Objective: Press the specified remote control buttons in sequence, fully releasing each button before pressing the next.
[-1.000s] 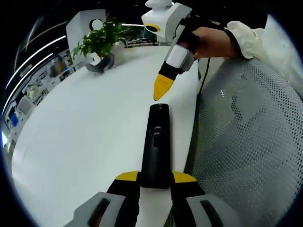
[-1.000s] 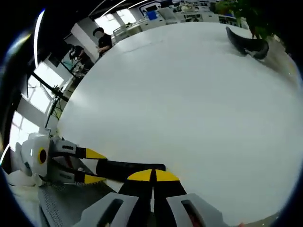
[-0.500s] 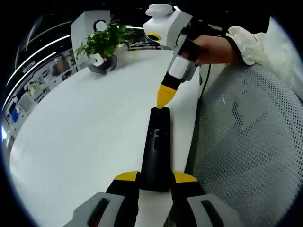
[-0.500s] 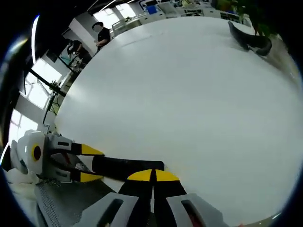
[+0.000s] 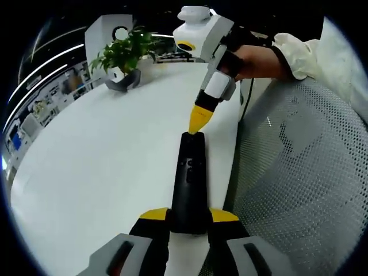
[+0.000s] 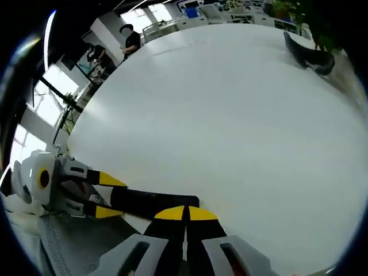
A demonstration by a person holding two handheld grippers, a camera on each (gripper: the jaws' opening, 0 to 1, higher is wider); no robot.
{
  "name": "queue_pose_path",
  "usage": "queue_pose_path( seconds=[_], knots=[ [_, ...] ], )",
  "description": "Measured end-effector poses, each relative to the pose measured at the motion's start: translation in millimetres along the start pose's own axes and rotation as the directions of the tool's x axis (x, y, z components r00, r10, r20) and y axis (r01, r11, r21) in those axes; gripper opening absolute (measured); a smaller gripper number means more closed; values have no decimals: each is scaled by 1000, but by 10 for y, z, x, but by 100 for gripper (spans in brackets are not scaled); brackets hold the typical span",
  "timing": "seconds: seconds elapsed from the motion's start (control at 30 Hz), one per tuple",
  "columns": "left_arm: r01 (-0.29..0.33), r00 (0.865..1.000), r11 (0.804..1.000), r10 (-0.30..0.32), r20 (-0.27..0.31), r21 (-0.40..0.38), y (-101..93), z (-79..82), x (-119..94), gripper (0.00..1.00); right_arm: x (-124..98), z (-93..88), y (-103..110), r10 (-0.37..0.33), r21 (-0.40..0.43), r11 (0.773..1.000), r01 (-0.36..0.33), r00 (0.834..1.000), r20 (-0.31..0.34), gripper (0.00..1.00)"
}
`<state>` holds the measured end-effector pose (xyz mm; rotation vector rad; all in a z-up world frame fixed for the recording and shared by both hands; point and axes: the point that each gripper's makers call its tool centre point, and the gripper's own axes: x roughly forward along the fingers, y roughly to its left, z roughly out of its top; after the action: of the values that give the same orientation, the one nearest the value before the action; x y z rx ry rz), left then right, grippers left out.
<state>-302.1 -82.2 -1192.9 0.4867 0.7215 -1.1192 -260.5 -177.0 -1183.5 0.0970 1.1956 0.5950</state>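
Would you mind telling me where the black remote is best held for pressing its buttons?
At its near end, from the sides, as the left hand-held gripper does: the remote is long and narrow, and this leaves its button face clear.

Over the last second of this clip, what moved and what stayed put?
The right gripper came down from above the remote control until its shut yellow tips met the remote's far end, where they now rest. The left gripper kept its clamp on the remote's near end, on the white table. The potted plant stayed in place.
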Motion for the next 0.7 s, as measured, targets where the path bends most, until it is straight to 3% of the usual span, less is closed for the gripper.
queue_pose_path(
  seconds=[0.27,0.7],
  knots=[
    [2,1000,1000,-2,3,0,0,2,1,24,-10,5,-13,42,101,994,-42,999,2,0],
    [0,1000,1000,0,10,-2,2,13,10,24,-10,47,78,24,-8,1000,-24,1000,14,0]
  ],
)
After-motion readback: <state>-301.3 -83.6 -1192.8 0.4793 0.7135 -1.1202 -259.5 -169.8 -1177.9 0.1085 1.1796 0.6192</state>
